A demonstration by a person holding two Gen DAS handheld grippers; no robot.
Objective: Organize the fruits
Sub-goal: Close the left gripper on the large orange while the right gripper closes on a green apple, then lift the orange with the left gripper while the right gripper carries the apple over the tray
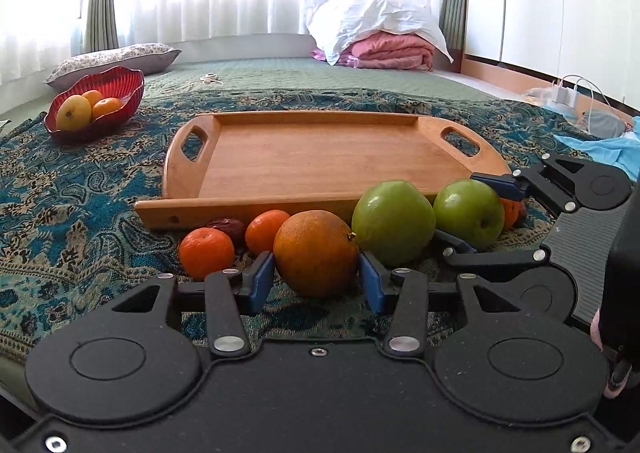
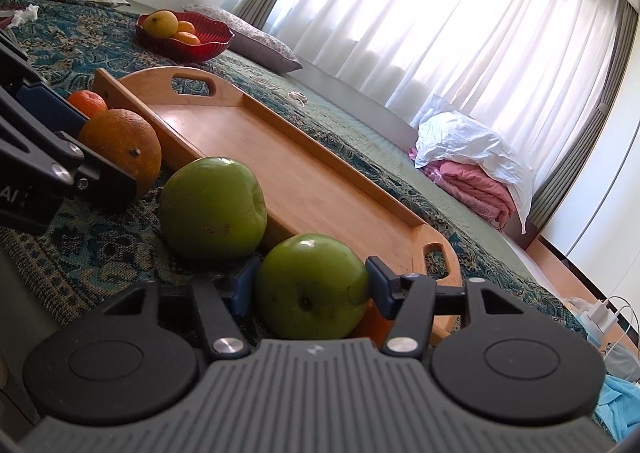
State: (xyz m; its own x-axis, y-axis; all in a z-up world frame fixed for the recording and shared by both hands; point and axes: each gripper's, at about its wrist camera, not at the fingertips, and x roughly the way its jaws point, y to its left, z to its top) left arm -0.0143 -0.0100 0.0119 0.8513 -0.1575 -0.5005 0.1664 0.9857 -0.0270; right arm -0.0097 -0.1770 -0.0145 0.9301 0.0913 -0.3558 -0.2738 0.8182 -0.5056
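Fruit crowds the patterned bedspread (image 1: 80,193) along the wooden tray's (image 1: 304,157) near rim: your left gripper (image 1: 316,281) has its fingers flanking the big orange (image 1: 316,251), tangerines (image 1: 206,253) and a date (image 1: 230,227) just beside it. Your right gripper (image 2: 312,287) clasps one green apple (image 2: 310,285), the other green apple (image 2: 212,209) close by; red bowl (image 1: 96,105) sits well apart.

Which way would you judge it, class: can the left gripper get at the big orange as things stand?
Probably yes: the left gripper already has the big orange between its fingers, nothing blocking.
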